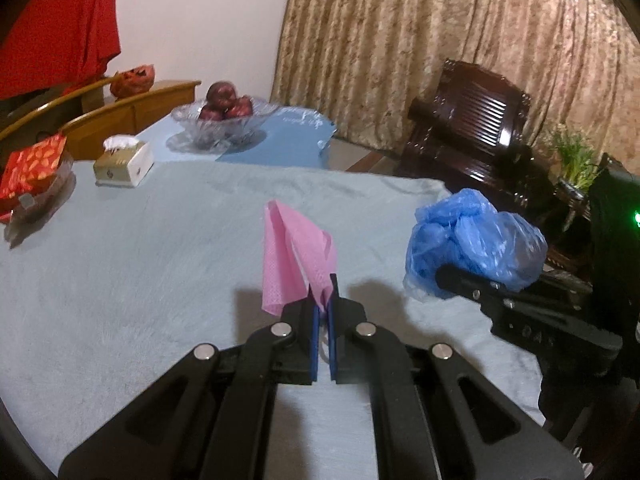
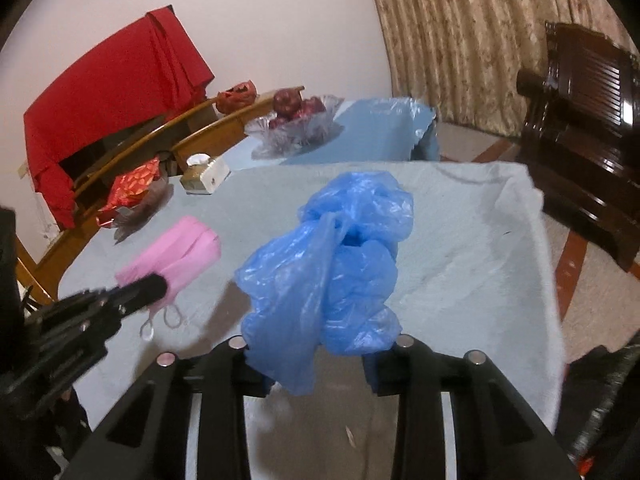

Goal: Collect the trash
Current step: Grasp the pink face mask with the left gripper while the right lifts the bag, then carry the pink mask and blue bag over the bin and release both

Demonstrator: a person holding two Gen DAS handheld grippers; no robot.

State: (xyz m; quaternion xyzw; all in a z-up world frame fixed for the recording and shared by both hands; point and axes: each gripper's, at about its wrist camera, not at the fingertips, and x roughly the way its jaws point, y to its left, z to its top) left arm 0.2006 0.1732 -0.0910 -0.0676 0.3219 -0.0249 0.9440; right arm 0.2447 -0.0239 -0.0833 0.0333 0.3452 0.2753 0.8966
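Gripping, left tool (image 1: 323,304): its blue-padded jaws are pressed together on a corner of the pink pleated face mask (image 1: 294,258), which stands up from the jaws at the centre of the left wrist view.
Mask seen from the right: in the right wrist view the same mask (image 2: 176,256) shows at centre left, its white ear loops hanging below the left tool's black tip (image 2: 150,288).
Right tool (image 2: 314,364): its jaws are clamped on the crumpled blue plastic bag (image 2: 332,264), which bulges up and fills the middle of the right wrist view; a loose flap of it hangs down between the black arms.
Bag from the left: in the left wrist view the bag (image 1: 476,244) sits at centre right, at the end of the right tool (image 1: 452,278).
Table (image 1: 120,264): covered with a pale blue fuzzy cloth, lying beneath both held items.
Upper left of the frame: a white and gold tissue box (image 1: 123,164), a red patterned packet (image 1: 34,168) and a clear glass bowl of dark red apples (image 1: 224,114).
Background: beige patterned curtain (image 1: 420,40), dark carved wooden chair (image 1: 472,128), and red cloth (image 2: 108,92) draped at upper left.
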